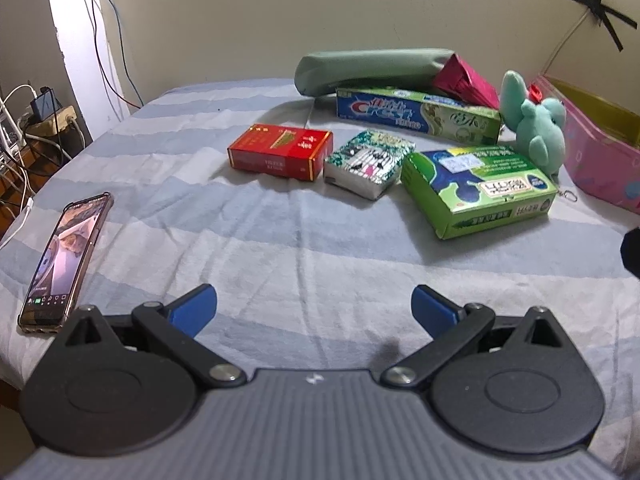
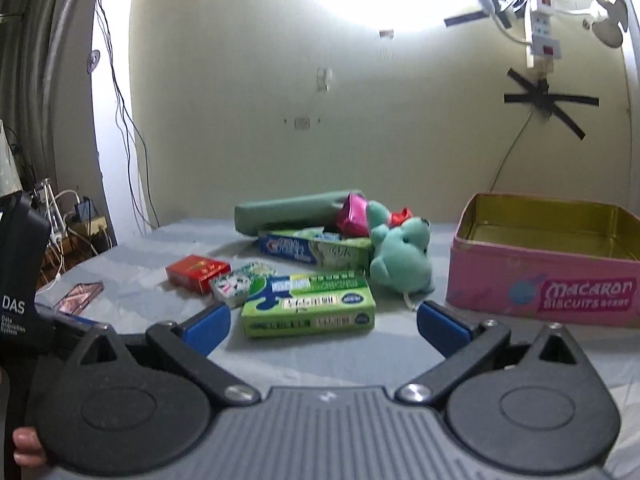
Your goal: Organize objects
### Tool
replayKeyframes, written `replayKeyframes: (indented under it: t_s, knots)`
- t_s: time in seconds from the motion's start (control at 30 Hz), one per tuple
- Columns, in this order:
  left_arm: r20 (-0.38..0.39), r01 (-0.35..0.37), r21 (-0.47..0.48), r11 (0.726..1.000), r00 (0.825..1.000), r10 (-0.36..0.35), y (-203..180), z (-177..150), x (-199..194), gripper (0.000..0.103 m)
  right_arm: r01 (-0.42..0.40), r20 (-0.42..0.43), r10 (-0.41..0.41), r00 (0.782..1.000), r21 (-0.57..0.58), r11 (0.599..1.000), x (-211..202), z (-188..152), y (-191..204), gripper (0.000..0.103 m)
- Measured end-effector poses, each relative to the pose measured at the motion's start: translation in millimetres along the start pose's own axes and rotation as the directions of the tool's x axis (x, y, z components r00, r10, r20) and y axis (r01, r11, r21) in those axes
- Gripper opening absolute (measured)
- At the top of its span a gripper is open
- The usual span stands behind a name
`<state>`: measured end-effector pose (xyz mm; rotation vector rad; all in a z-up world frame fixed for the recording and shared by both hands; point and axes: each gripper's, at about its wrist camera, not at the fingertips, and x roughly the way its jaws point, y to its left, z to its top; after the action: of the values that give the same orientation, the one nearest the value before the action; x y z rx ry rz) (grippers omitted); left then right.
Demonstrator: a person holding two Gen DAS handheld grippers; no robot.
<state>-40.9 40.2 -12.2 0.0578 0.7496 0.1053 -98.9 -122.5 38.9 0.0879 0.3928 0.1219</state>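
On the striped bed sheet (image 1: 240, 240) lie a red box (image 1: 280, 153), a patterned tissue pack (image 1: 368, 163), a green box (image 1: 478, 190), a toothpaste box (image 1: 416, 114), a green plush toy (image 1: 536, 124), a green pouch (image 1: 372, 68) and a magenta packet (image 1: 466, 80). An open pink biscuit tin (image 2: 548, 260) stands at the right. My left gripper (image 1: 314, 308) is open and empty, short of the objects. My right gripper (image 2: 324, 326) is open and empty, just in front of the green box (image 2: 310, 306), with the plush toy (image 2: 400, 260) behind.
A phone (image 1: 66, 262) lies on the sheet at the left near the bed edge. Cables and a power strip (image 1: 44, 120) sit beyond the left edge. The wall stands behind the pile. The left gripper's body (image 2: 20, 280) shows at the left of the right wrist view.
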Motion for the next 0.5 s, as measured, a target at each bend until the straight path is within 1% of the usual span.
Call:
replayKeyframes:
  t_s: [0.1, 0.27, 0.43, 0.5]
  knots:
    - [-0.009, -0.004, 0.001, 1.0, 1.0, 0.004, -2, -1, 1, 0.103, 0.028, -0.033, -0.027, 0.999, 0.009, 1.0, 6, -2, -1, 0.103]
    - [-0.006, -0.012, 0.012, 1.0, 1.0, 0.012, -6, 1, 2, 0.103, 0.047, -0.059, -0.045, 0.997, 0.042, 0.998, 11, -2, -10, 0.103]
    - [0.016, -0.012, 0.017, 1.0, 1.0, 0.012, -11, 1, 1, 0.103, 0.068, -0.101, -0.064, 0.993, 0.039, 0.997, 20, -2, -10, 0.103]
    - [0.021, -0.012, 0.018, 1.0, 1.0, 0.012, -12, 2, 1, 0.103, 0.081, -0.114, -0.078, 0.99, 0.021, 0.996, 23, -4, -7, 0.103]
